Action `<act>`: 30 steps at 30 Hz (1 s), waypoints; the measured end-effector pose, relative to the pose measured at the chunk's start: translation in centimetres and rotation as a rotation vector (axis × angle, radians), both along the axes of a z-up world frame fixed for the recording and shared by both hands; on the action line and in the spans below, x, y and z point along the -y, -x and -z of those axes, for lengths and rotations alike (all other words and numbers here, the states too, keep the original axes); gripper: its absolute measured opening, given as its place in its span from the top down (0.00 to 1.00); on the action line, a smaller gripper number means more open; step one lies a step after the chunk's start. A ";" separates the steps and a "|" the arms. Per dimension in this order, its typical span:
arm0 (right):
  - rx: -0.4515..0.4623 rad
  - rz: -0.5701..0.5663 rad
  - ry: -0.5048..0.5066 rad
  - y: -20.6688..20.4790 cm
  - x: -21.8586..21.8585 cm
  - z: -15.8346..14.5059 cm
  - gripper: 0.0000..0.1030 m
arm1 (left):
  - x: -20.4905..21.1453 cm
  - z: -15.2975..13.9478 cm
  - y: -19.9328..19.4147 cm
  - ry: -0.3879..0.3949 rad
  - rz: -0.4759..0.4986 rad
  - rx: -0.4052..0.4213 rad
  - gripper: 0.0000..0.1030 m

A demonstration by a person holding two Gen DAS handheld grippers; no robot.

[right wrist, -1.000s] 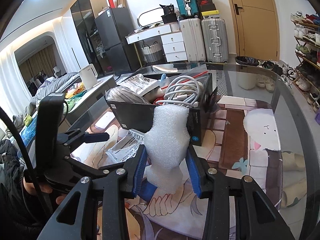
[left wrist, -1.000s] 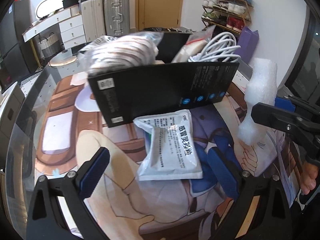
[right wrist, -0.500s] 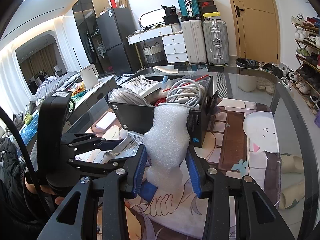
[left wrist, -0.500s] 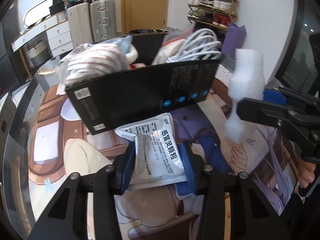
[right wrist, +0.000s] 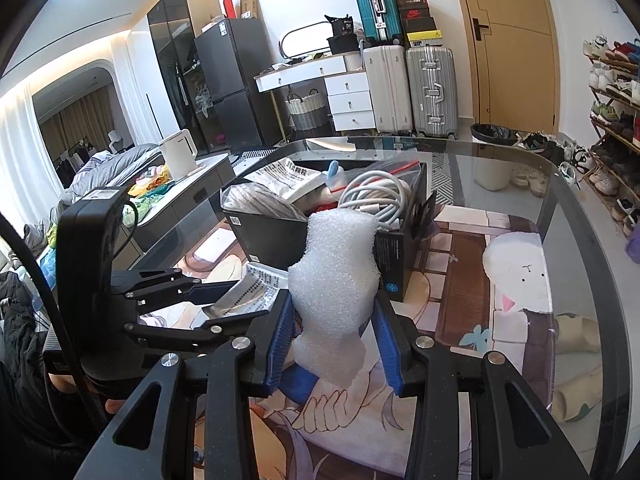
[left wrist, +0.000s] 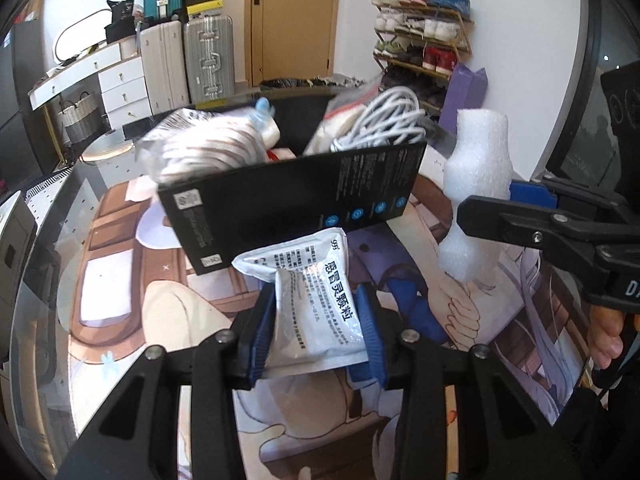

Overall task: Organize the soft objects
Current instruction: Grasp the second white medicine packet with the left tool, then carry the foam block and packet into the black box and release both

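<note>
Just in front of the black box [left wrist: 296,200] on the worktop [right wrist: 520,184], the left tool [left wrist: 316,332] is clamping a silver medicine sachet [left wrist: 316,296], its jaws having just been closing on it. To the right of the sachet, the right tool [right wrist: 332,344] is gripping a white foam piece [right wrist: 336,280] near the box's front corner. Each soft item probably needs lifting clear of the box's front wall, then releasing only above a gap among the crowded contents.
</note>
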State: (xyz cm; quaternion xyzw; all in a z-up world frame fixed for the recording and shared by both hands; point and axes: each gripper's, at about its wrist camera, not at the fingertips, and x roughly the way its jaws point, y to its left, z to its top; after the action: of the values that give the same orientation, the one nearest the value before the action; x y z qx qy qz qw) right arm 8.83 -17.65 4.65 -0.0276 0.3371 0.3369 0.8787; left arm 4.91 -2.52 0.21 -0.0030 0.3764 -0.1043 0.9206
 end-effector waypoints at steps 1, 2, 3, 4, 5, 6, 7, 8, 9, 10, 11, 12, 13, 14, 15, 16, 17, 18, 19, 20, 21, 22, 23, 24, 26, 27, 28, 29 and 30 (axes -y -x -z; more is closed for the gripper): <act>0.004 -0.001 -0.001 0.1 0.0 -0.1 0.61 | -0.2 -0.3 0.3 0.007 -0.006 0.015 0.62; 0.009 -0.001 -0.003 0.1 0.0 -0.2 0.61 | -0.4 -0.5 0.5 0.011 -0.011 0.023 0.62; 0.014 -0.001 -0.006 0.2 0.0 -0.4 0.61 | -0.6 -0.8 0.7 0.016 -0.018 0.036 0.62; 0.018 -0.002 -0.009 0.2 0.0 -0.5 0.61 | -0.9 -1.3 0.9 0.023 -0.026 0.053 0.62; 0.024 -0.002 -0.012 0.4 0.1 -0.7 0.61 | -1.2 -1.5 1.1 0.028 -0.030 0.064 0.62; 0.029 -0.002 -0.015 0.5 0.2 -0.8 0.61 | -1.5 -2.0 1.4 0.033 -0.039 0.087 0.62; 0.034 -0.003 -0.018 0.6 0.2 -1.0 0.61 | -1.7 -2.4 1.6 0.037 -0.050 0.108 0.62; 0.040 -0.004 -0.022 0.6 0.2 -1.1 0.61 | -1.9 -2.8 1.8 0.042 -0.056 0.130 0.62; 0.048 -0.005 -0.028 0.7 0.3 -1.3 0.61 | -2.0 -3.3 1.9 0.045 -0.063 0.149 0.62; 0.056 -0.007 -0.033 0.8 0.3 -1.6 0.61 | -2.2 -3.5 2.0 0.046 -0.071 0.165 0.62; 0.064 -0.008 -0.037 0.8 0.3 -1.8 0.61 | -2.5 -3.9 2.0 0.047 -0.079 0.179 0.62; 0.072 -0.009 -0.041 0.9 0.4 -2.1 0.61 | -2.7 -4.3 2.1 0.050 -0.087 0.196 0.62; 0.082 -0.009 -0.048 1.0 0.4 -2.3 0.61 | -3.0 -4.6 2.0 0.055 -0.092 0.205 0.62; 0.088 -0.009 -0.054 1.0 0.5 -2.6 0.61 | -3.2 -5.1 1.9 0.063 -0.098 0.215 0.62; 0.095 -0.009 -0.061 1.0 0.6 -2.8 0.61 | -3.4 -5.4 1.7 0.069 -0.101 0.224 0.62; 0.104 -0.009 -0.067 0.9 0.7 -3.1 0.61 | -3.6 -5.7 1.6 0.070 -0.101 0.230 0.62; 0.113 -0.008 -0.075 0.9 0.7 -3.4 0.61 | -3.7 -6.0 1.4 0.068 -0.104 0.241 0.62; 0.120 -0.008 -0.084 0.8 0.7 -3.7 0.61 | -3.8 -6.2 1.2 0.066 -0.106 0.247 0.62; 0.130 -0.008 -0.095 0.7 0.7 -4.0 0.61 | -3.9 -6.5 1.0 0.064 -0.106 0.256 0.62; 0.137 -0.007 -0.103 0.6 0.6 -4.2 0.61 | -3.9 -6.8 0.8 0.064 -0.107 0.265 0.62; 0.144 -0.007 -0.111 0.5 0.5 -4.4 0.61 | -4.0 -7.1 0.6 0.063 -0.108 0.274 0.62; 0.149 -0.007 -0.119 0.3 0.3 -4.6 0.61 | -4.1 -7.3 0.4 0.063 -0.110 0.283 0.62; 0.154 -0.007 -0.131 0.1 0.2 -4.8 0.61 | -4.2 -7.5 0.3 0.064 -0.113 0.288 0.62; 0.159 -0.008 -0.141 -0.1 0.1 -5.0 0.61 | -4.3 -7.8 0.0 0.066 -0.116 0.295 0.62; 0.169 -0.010 -0.160 -0.4 -0.2 -5.4 0.61 | -4.1 -8.1 -0.5 0.064 -0.120 0.301 0.62; 0.173 -0.010 -0.166 -0.6 -0.4 -5.5 0.61 | -4.2 -8.3 -0.8 0.062 -0.123 0.307 0.62; 0.177 -0.009 -0.172 -0.8 -0.6 -5.7 0.61 | -4.2 -8.3 -1.1 0.059 -0.124 0.311 0.62; 0.181 -0.008 -0.180 -1.1 -0.7 -5.9 0.61 | -4.2 -8.4 -1.3 0.057 -0.125 0.312 0.62; 0.181 -0.009 -0.187 -1.3 -0.9 -5.9 0.61 | -4.3 -8.4 -1.6 0.054 -0.130 0.314 0.62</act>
State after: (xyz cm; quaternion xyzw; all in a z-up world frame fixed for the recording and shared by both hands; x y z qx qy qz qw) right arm 10.11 -16.72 10.59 0.0228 0.2236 0.3672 0.9026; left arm 6.52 1.79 8.65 -0.0359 0.2241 -0.0537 0.9724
